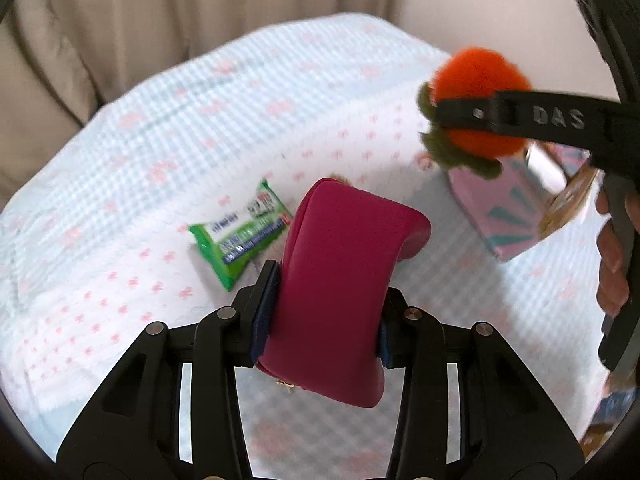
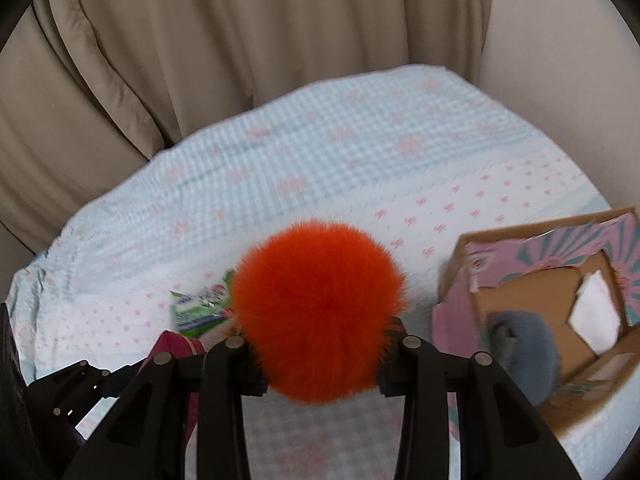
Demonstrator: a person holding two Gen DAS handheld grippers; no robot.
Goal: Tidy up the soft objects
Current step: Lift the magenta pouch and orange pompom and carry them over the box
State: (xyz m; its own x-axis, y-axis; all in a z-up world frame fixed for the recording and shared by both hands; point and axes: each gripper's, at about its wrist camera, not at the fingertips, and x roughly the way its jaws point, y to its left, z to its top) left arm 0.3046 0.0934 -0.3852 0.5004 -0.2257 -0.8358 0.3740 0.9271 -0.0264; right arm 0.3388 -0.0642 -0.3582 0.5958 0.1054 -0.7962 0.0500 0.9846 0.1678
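Left of the pink cardboard box [image 2: 500, 280], our right gripper [image 2: 320, 364] clamps a fluffy orange pompom [image 2: 320, 308]; our left gripper [image 1: 320, 320] pinches a magenta leather pouch [image 1: 340, 272]. Compressible fur could slip free early.

The right gripper [image 2: 322, 360] clamps an orange pompom [image 2: 320, 312] above the bed [image 2: 320, 160], beside a cardboard box [image 2: 560, 408].

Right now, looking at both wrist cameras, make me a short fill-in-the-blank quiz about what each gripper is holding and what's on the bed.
1. The left gripper is shut on a ____ pouch.
2. The right gripper is shut on a fluffy ____ pompom.
3. Lying on the bedspread is a ____ packet of wipes.
4. A grey fluffy ball sits inside the open pink cardboard ____.

Missing words: magenta; orange; green; box
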